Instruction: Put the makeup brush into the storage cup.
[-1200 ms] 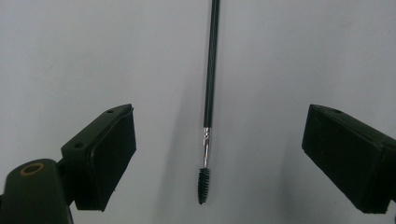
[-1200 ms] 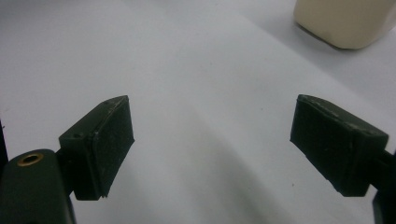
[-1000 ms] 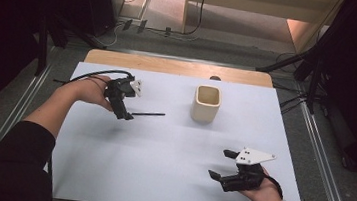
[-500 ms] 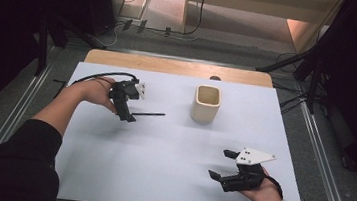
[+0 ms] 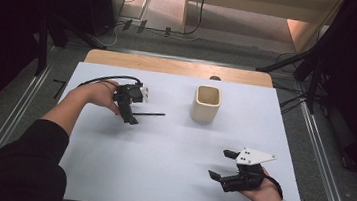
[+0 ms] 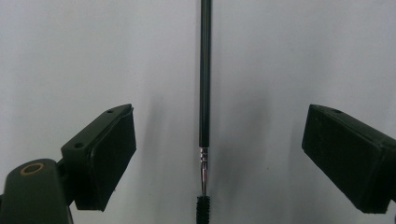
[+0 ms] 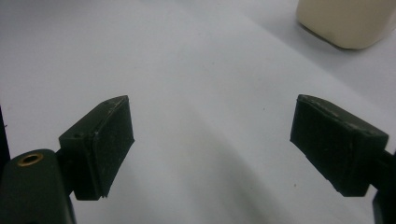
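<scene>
A thin black rod (image 5: 149, 113) with a small brush tip lies flat on the white table (image 5: 158, 179), left of centre. My left gripper (image 5: 131, 116) stands open over the rod's left end. In the left gripper view the rod (image 6: 204, 74) runs straight up between the two spread jaws of the left gripper (image 6: 217, 154), touching neither pad, with its metal neck and brush tip nearest the camera. My right gripper (image 5: 220, 164) rests open near the front right of the table, nothing between its jaws. A cream cup (image 5: 207, 103) stands upright right of the rod.
In the right gripper view the cream cup (image 7: 348, 21) sits far off at the top right, beyond the open right gripper (image 7: 212, 149). A wooden strip (image 5: 180, 67) borders the table's far edge. Metal rails and dark stands flank the table.
My left gripper has shifted a little to the right, closer over the rod's end. The right gripper, the rod and the cup have stayed put.
</scene>
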Tool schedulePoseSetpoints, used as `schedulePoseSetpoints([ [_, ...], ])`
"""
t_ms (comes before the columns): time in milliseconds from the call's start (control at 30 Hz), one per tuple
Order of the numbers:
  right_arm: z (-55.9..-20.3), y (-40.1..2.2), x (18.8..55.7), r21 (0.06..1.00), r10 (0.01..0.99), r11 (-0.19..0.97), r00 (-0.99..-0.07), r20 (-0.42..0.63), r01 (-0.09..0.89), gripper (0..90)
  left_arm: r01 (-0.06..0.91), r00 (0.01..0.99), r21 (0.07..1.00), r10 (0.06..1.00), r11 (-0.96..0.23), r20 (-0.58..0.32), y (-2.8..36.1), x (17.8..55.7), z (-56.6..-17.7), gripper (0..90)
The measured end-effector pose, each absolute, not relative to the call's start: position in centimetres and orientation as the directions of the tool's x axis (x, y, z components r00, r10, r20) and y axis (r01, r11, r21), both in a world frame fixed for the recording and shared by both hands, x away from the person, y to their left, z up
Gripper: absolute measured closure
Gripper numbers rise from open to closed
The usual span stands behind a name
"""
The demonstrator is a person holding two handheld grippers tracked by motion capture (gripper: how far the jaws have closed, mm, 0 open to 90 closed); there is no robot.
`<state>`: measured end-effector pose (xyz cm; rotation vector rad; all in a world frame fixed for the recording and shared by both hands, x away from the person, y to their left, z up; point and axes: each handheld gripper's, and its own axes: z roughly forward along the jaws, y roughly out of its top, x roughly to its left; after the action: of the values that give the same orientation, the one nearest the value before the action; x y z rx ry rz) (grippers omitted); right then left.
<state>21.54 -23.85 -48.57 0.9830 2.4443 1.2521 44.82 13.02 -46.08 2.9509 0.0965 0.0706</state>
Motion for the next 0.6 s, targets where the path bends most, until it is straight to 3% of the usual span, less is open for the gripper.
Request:
schedulePoseSetpoints([
  [600, -48.6, -23.9, 21.5, 0.785, 0.656, 0.412, -0.748, 0.097, 0.463, 13.9, 0.07, 0.996, 0.134, 0.077, -0.989, 0.05, 12.4, 45.1, -47.7, 10.1],
])
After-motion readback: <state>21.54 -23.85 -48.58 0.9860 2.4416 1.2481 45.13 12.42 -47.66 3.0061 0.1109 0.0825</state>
